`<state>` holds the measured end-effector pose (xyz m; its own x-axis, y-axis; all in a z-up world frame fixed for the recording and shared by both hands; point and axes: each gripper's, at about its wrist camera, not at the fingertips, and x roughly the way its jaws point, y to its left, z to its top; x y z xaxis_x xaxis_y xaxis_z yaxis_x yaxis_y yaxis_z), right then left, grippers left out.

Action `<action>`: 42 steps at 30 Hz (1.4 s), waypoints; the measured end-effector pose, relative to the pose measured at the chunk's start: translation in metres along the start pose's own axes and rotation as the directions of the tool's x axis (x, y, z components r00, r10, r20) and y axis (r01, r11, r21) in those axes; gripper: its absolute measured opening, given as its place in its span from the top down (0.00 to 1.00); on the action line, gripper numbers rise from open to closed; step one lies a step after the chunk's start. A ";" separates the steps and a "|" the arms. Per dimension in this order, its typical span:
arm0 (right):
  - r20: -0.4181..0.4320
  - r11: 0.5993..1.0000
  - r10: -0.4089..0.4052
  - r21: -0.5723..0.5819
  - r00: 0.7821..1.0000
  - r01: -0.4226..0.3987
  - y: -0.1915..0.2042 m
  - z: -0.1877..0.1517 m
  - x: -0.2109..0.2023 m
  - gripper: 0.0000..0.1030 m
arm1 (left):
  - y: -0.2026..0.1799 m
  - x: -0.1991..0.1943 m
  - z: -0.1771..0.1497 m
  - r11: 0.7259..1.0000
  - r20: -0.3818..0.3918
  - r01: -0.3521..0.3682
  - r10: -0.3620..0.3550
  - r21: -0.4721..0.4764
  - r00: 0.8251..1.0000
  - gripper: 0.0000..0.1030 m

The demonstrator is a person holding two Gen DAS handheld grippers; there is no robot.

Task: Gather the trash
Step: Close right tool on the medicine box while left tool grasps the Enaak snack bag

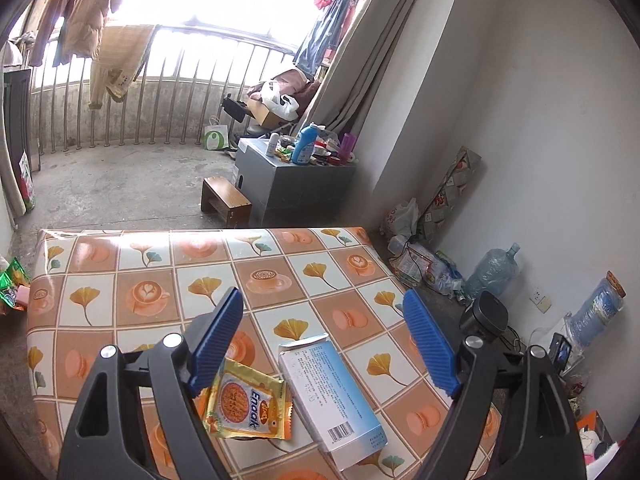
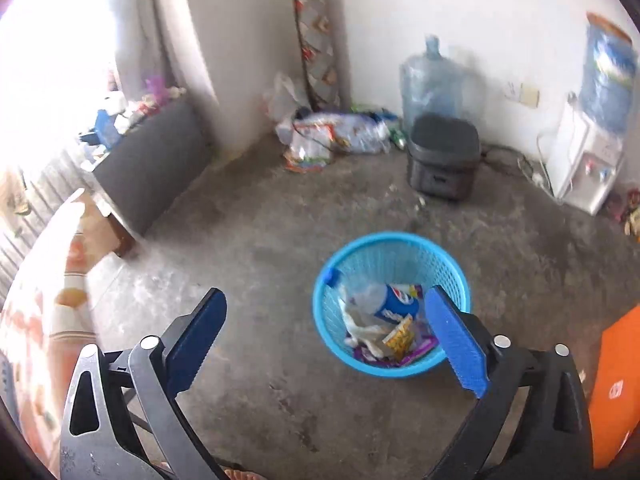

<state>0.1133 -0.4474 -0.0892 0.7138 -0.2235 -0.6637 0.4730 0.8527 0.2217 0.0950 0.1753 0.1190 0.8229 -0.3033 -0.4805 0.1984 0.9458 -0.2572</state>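
Observation:
In the left wrist view my left gripper (image 1: pixel 324 300) is open and empty above a table with a tiled coffee-and-leaf cloth (image 1: pixel 120 272). A yellow Enaak snack packet (image 1: pixel 248 404) and a white and blue carton (image 1: pixel 332 396) lie on the table between and below its fingers. In the right wrist view my right gripper (image 2: pixel 324 300) is open and empty above the concrete floor. A blue mesh waste basket (image 2: pixel 390 252) stands on the floor just under its right finger. The basket holds a Pepsi bottle (image 2: pixel 390 300), wrappers and crumpled paper.
A grey cabinet (image 1: pixel 288 184) with bottles and a small wooden stool (image 1: pixel 226 200) stand beyond the table. A black bin (image 2: pixel 444 156), a water jug (image 2: pixel 430 80), a water dispenser (image 2: pixel 588 160) and bags of litter (image 2: pixel 332 136) line the wall. An orange box (image 2: pixel 616 384) is at right.

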 end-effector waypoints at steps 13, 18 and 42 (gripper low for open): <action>-0.273 0.638 0.507 -0.519 0.817 -0.570 0.285 -0.079 -0.120 0.07 | 0.044 -0.004 -0.062 0.991 -0.107 -0.136 0.134 -0.011 0.985 0.17; -0.419 0.586 0.480 -0.501 0.771 -0.637 0.356 -0.117 -0.112 0.07 | 0.073 0.012 -0.085 0.989 -0.168 -0.103 0.085 -0.103 0.982 0.17; -0.504 0.676 0.333 -0.462 0.797 -0.575 0.346 -0.133 -0.090 0.30 | 0.069 0.073 -0.120 0.990 -0.297 0.074 -0.108 -0.124 0.949 0.92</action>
<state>0.1444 -0.0698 -0.0480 0.4662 0.3440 -0.8150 -0.3292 0.9226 0.2011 0.1052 0.2041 -0.0341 0.6013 -0.4243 -0.6771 0.1910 0.8991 -0.3938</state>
